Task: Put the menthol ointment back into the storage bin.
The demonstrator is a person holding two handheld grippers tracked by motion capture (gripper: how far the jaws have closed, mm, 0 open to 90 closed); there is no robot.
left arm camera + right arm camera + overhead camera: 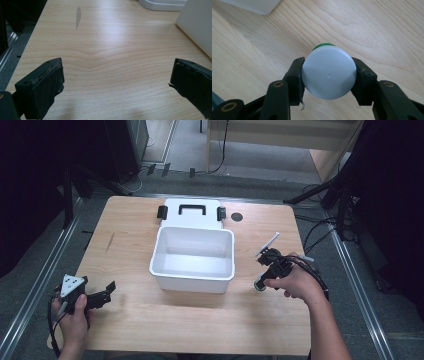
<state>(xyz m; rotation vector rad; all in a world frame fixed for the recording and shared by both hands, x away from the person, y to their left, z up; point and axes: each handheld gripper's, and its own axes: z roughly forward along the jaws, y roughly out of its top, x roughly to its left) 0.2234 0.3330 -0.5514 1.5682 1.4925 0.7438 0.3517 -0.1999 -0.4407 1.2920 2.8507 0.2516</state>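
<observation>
We have the right gripper (329, 75) clamped on a small round container with a white cap (329, 73), one jaw on each side of the cap, so the squeeze runs across its widest part and it cannot roll out. A green band (323, 45) shows just beyond the cap; whether that is the body or a label we cannot tell. In the high view the right gripper (261, 284) sits near the right edge of the wooden table (200, 325), with the capped container (260, 285) low at the jaw tips, close to the surface or on it; we cannot tell which.

The white plastic box (193, 258) stands open in the middle of the table, its lid (192, 213) folded back toward the far edge with its black handle and latches facing up. Nothing lies inside that we can see, so we judge it to be the likely place for the container, and it sits just beside the right gripper for a short carry.

We keep the left gripper (107, 290) near the left front corner, jaws spread wide with nothing between them (116, 82), resting apart from the box. We judge it is parked there to leave the box's mouth free, and it is close enough to steady the box's wall (197, 25) if needed.
</observation>
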